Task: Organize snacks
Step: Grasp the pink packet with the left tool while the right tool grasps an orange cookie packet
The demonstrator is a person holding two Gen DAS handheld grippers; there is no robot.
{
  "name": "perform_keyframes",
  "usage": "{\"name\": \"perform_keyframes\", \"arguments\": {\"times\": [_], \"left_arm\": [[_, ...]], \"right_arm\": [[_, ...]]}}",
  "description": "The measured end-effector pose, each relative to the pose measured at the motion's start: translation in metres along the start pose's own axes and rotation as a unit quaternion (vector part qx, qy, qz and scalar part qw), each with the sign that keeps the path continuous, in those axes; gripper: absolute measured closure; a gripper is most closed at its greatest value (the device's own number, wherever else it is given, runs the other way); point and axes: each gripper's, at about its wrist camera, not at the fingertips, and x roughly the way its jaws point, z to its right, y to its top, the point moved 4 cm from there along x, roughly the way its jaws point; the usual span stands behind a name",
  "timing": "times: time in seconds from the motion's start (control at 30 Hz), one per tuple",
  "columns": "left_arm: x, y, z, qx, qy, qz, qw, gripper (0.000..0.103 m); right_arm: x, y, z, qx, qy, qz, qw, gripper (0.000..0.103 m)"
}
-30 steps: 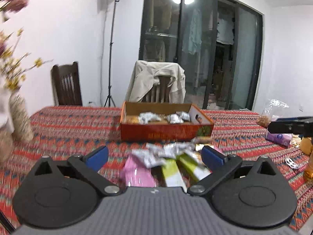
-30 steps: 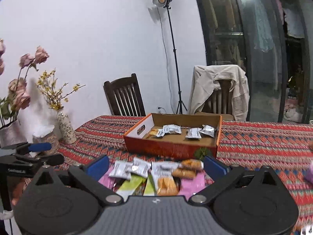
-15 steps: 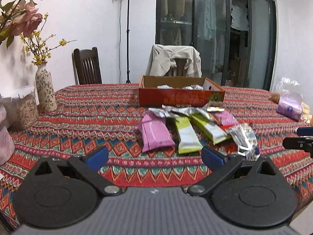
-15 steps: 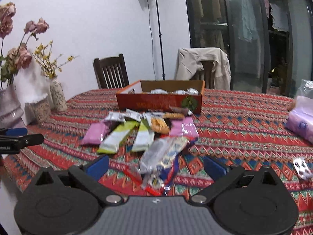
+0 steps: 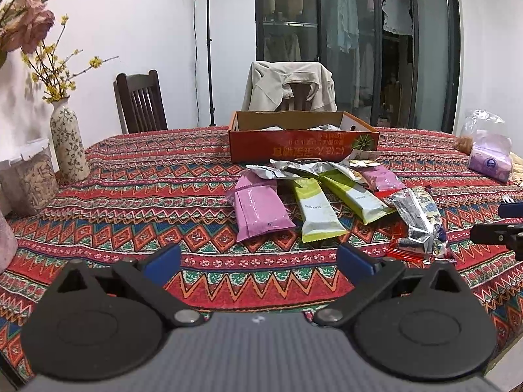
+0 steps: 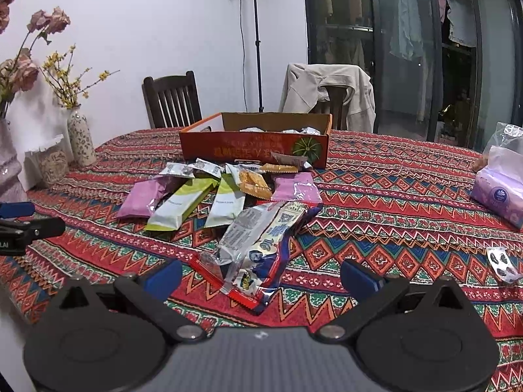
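Both our left tongs (image 5: 258, 261) and right tongs (image 6: 260, 276) stand wide open, holding nothing. The silver-blue snack packet (image 6: 261, 245) lies on the counter (image 6: 392, 202), the snack nearest us from the orange box (image 6: 255, 145), long axis running toward that box. Our right tongs sit straight behind it, nearer. Only the left view shows the box's far-right corner; only the right view shows this packet's print.

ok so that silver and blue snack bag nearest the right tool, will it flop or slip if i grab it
The snack bag looks like thin, crinkled film, so it will probably sag when lifted by one end. Its glossy surface may slip between the pads. It lies flat and loosely filled, so it is likely light.
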Motion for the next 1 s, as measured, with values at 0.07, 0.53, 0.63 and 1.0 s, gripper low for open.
{"name": "perform_keyframes", "arguments": {"times": [0.07,0.53,0.63,1.0], "left_arm": [[0.007,0.0,-0.001,-0.003,-0.003,-0.005,1.0,0.0],[0.125,0.03,-0.006,-0.037,-0.014,-0.044,0.9983,0.0],[0.151,0.034,-0.008,-0.04,-0.014,-0.052,0.9977,0.0],[0.174,0.027,-0.014,-0.058,-0.036,-0.06,0.9959,0.036]], "right_arm": [[0.005,0.002,-0.001,0.001,0.0,0.0,1.0,0.0],[0.061,0.027,-0.016,-0.012,0.008,0.002,1.0,0.0],[0.073,0.036,-0.017,-0.016,0.01,0.007,1.0,0.0],[0.161,0.098,-0.009,-0.017,0.082,-0.016,0.996,0.022]]}}
